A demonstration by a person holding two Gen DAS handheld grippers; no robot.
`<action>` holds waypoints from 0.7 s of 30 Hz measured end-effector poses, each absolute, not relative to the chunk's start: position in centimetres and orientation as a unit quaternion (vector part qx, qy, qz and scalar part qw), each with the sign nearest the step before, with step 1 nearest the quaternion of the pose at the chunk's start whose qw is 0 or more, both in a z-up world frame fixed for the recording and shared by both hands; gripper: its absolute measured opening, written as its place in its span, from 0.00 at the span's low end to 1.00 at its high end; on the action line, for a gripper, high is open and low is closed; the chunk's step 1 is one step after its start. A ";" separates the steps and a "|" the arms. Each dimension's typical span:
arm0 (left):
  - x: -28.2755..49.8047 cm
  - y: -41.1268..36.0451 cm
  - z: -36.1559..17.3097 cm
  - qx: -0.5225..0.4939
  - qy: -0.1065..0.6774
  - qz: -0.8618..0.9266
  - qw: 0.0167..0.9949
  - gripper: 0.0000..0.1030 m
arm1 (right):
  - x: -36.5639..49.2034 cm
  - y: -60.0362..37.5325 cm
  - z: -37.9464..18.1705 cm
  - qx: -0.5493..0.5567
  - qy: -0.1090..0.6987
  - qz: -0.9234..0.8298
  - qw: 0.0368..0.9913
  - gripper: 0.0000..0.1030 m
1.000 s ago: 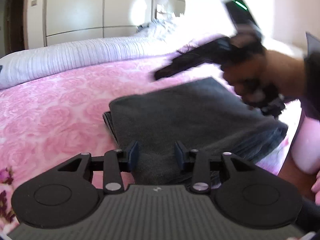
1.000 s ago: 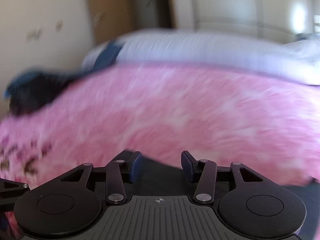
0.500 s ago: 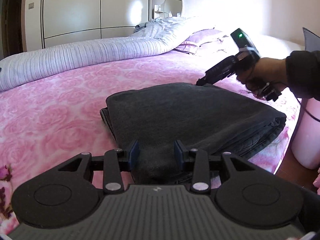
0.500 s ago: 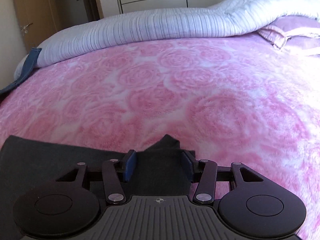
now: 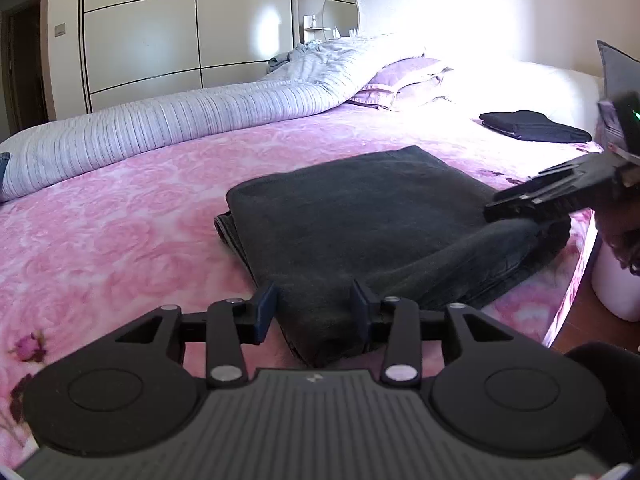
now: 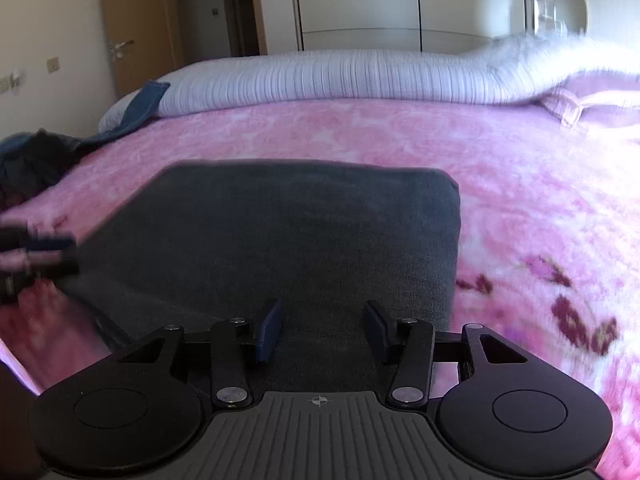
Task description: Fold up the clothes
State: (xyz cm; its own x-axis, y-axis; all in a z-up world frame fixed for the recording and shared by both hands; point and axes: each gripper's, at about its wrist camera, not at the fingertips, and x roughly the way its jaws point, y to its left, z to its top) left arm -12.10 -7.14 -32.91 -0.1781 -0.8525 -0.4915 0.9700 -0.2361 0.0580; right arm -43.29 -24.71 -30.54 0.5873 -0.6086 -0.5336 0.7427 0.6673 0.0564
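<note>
The soft, limp grey garment (image 5: 360, 220) lay between both wide-open grippers' (image 5: 314, 312) (image 6: 322, 330) jaws, best pinched at its thick layered corners.

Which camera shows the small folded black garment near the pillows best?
The left wrist view: the folded black garment lies in plain sight on the pink blanket, beyond the grey garment. The right wrist view does not show it at all.

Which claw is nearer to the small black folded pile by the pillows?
Right. The right claw is at the grey garment's far corner, toward the black pile; the left claw is at its near corner.
</note>
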 end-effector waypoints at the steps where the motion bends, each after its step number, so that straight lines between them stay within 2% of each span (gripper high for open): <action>1: -12.2 -7.0 -32.6 0.224 0.128 -0.755 0.603 0.36 | -43.3 -23.9 -30.5 0.126 0.245 -0.383 0.882 0.48; 5: -12.5 -6.4 -31.6 0.249 0.098 -0.751 0.604 0.36 | -43.3 -20.6 -30.2 0.077 0.253 -0.380 0.886 0.49; 8: -12.9 -4.9 -31.0 0.260 0.051 -0.743 0.614 0.39 | -42.3 -16.0 -30.8 -0.050 0.302 -0.338 0.890 0.67; 9: -13.2 -4.5 -30.9 0.270 0.031 -0.741 0.614 0.40 | -41.9 -14.5 -31.5 -0.103 0.326 -0.320 0.884 0.68; 11: -14.0 -3.5 -31.0 0.291 -0.012 -0.740 0.607 0.44 | -40.9 -12.7 -33.6 -0.197 0.384 -0.297 0.852 0.68; 12: -14.5 -3.0 -31.1 0.302 -0.037 -0.739 0.601 0.50 | -40.4 -12.4 -34.6 -0.228 0.413 -0.293 0.832 0.68; 13: -15.0 -2.6 -31.3 0.311 -0.059 -0.739 0.595 0.53 | -40.0 -12.4 -35.4 -0.249 0.435 -0.290 0.815 0.68; 15: -16.1 -2.0 -31.8 0.328 -0.100 -0.739 0.580 0.66 | -39.3 -12.8 -36.5 -0.269 0.458 -0.285 0.798 0.68; 17: -17.2 -1.8 -32.3 0.340 -0.128 -0.738 0.569 0.72 | -38.4 -13.4 -37.6 -0.290 0.477 -0.278 0.781 0.68; 21: -19.7 -2.4 -33.7 0.373 -0.166 -0.732 0.545 0.73 | -37.1 -14.2 -39.0 -0.334 0.477 -0.269 0.767 0.68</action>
State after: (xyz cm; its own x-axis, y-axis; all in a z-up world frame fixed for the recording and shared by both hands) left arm -19.65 -2.41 -33.71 -0.1271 -0.9220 -0.3657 0.6737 -0.3509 0.6504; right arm -37.13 -14.24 -39.02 0.4002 -0.7320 -0.5513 0.0948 0.6314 -0.7696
